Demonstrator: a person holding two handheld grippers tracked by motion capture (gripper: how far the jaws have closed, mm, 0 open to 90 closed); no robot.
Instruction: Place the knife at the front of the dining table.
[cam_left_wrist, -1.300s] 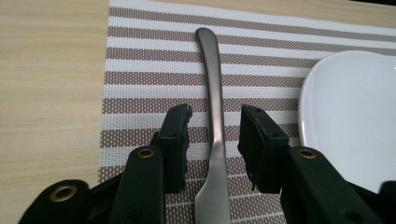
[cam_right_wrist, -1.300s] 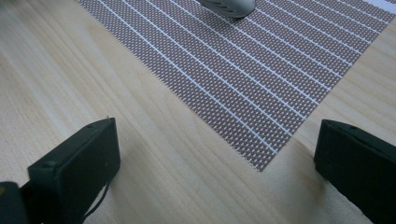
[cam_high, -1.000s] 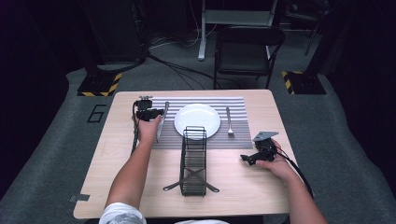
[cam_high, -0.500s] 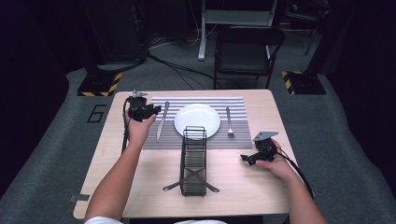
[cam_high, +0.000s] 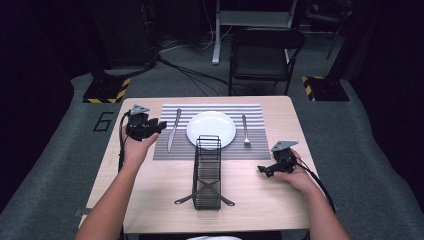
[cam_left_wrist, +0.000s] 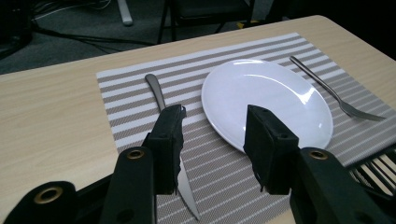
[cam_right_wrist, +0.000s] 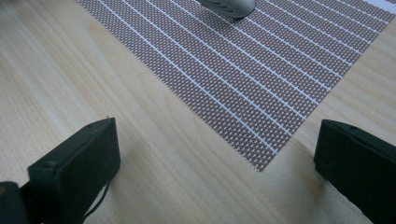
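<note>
Since the earlier frames, the left claw had drawn back leftward off the striped placemat and now hovered at the left edge of the wooden surface, jaws partly open and empty. A knife lay just right of it on the mat, its long axis running away from the person, beside a white plate. This left claw was much the nearer. Further right lay a fork. The right claw rested wide open and empty, near a wire rack.
</note>
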